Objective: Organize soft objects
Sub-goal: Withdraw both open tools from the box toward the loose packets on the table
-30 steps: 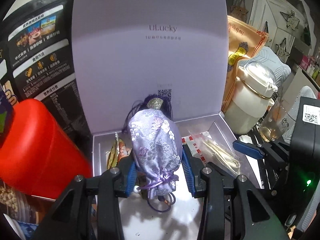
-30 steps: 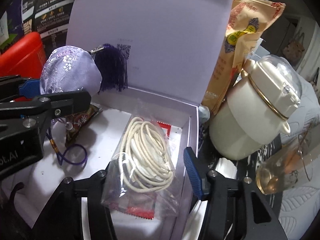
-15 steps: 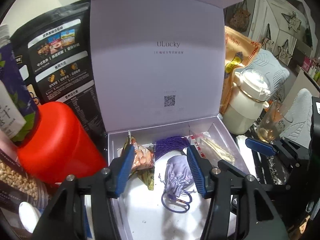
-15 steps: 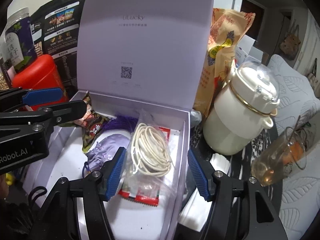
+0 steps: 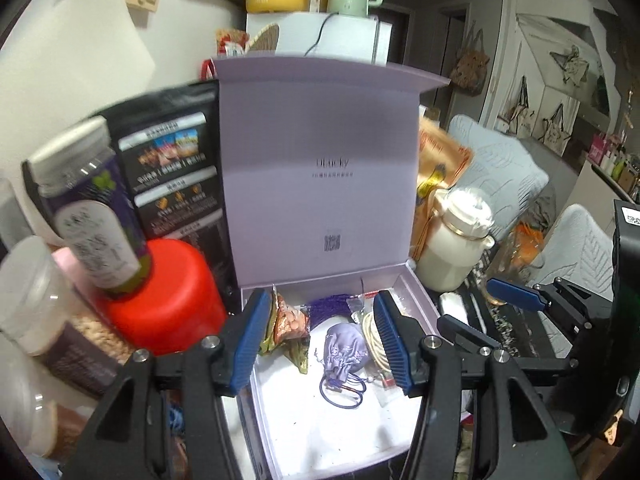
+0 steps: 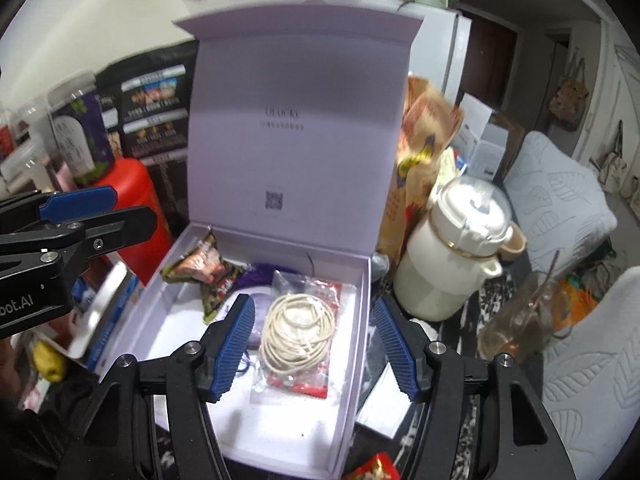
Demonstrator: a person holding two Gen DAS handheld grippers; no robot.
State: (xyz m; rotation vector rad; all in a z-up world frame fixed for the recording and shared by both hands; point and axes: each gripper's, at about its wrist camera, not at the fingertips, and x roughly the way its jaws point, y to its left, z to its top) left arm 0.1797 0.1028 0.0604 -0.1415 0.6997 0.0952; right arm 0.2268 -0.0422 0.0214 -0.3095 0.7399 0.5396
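A lilac gift box (image 5: 412,292) (image 6: 360,304) stands with its lid upright. Inside lie a small lilac drawstring pouch (image 5: 346,350) with a purple tassel (image 5: 328,309), a snack packet (image 5: 286,322) (image 6: 204,268), and a clear bag of coiled cream cord (image 6: 298,326) (image 5: 372,330). My left gripper (image 5: 322,340) hangs open above the box, the pouch lying loose below between its blue pads. My right gripper (image 6: 314,344) is open too, raised over the bag of cord, which rests on the box floor. Each gripper shows at the edge of the other's view.
Left of the box stand a red canister (image 5: 164,300), a purple-labelled jar (image 5: 92,208) and a black snack bag (image 5: 172,160). On the right are a cream lidded pot (image 6: 456,256), an orange packet (image 6: 420,148) and a glass cup (image 6: 516,320). Padded chairs (image 6: 560,208) sit further right.
The left gripper let go of the pouch, which now lies in the box. Both grippers opened wider and rose back from the box, leaving the cord bag inside.
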